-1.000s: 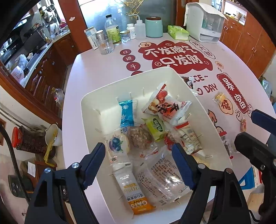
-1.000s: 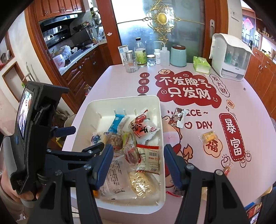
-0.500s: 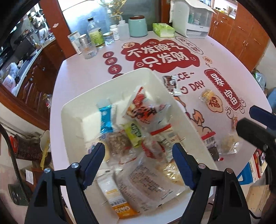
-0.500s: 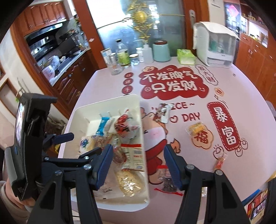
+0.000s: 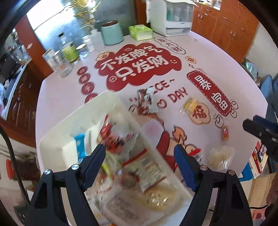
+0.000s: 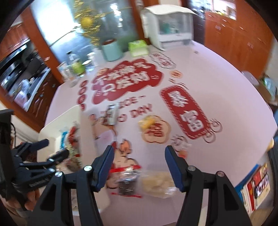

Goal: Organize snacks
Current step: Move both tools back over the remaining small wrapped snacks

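pink tabletop [image 5: 60, 97] with red printed banners filled both views, backed by wooden cabinets, a teal canister [image 5: 112, 33], a green tissue pack [image 5: 140, 32] and a white appliance [image 5: 171, 16] along the far edge.

the left gripper [image 5: 139, 156] hung with its blue pads apart and nothing pinched between them. directly beneath and between those pads sat the right-hand part of the white bin [image 5: 57, 135], crowded with blurred snack packets: a red-and-white bag [image 5: 118, 132], a blue packet [image 5: 80, 144] further left, and a large clear pouch [image 5: 121, 203] at the near end. the bin's right wall ran diagonally under the gap between the pads.

the right gripper [image 6: 138, 157] also stood spread and empty. its pads framed the bare table just right of the bin, over a printed cartoon figure. just below the gap lay a dark snack packet with a red strip [image 6: 126, 180], and touching its right side a pale clear-wrapped snack [image 6: 157, 180], nearer the right pad. beyond the pads, well apart from them, lay a dark wrapper [image 6: 110, 115] by the bin's far corner, a yellow snack [image 6: 146, 121] mid-table, and a small orange sweet [image 6: 182, 153] just beside the right pad's tip. in that view the bin [image 6: 52, 128] sat off to the left, with the left gripper [image 6: 52, 153] over it.
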{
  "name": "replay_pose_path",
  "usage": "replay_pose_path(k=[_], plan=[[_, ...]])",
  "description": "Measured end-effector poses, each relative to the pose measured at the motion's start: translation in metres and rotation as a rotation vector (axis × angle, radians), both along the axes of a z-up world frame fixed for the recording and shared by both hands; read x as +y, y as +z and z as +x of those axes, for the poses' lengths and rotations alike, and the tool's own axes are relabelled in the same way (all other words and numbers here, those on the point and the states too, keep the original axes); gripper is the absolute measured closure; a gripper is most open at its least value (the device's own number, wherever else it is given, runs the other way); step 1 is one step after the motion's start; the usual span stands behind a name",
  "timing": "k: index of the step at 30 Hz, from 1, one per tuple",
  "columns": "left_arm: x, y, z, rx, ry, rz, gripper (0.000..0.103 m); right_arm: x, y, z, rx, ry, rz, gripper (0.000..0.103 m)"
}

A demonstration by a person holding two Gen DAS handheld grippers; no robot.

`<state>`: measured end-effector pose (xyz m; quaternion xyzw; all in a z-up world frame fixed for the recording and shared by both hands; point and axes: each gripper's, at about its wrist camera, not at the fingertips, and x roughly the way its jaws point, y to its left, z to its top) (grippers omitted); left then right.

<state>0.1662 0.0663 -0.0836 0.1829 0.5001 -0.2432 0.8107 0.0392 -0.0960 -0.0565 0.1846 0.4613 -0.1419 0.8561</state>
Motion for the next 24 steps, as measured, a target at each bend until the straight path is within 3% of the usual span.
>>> replay_pose_path(k=[5,9,14,21,24], plan=[[-0.038,-0.001,0.033,-0.004,-0.055,0.040,0.023,-0.039,-0.019,-0.005,0.043,-0.089,0.038,0.042],[-0.069,-0.013,0.061,0.038,-0.080,0.068,0.023,-0.062,-0.033,-0.004,0.072,-0.134,0.059,0.042],[-0.103,-0.047,0.093,0.103,-0.077,0.136,0.023,-0.085,-0.056,-0.001,0.118,-0.169,0.132,0.042],[-0.112,-0.101,0.125,0.232,-0.002,0.208,0.023,-0.086,-0.093,0.007,0.221,-0.140,0.153,0.042],[-0.119,-0.108,0.129,0.205,-0.001,0.237,0.024,-0.082,-0.109,0.011,0.261,-0.118,0.158,0.042]])
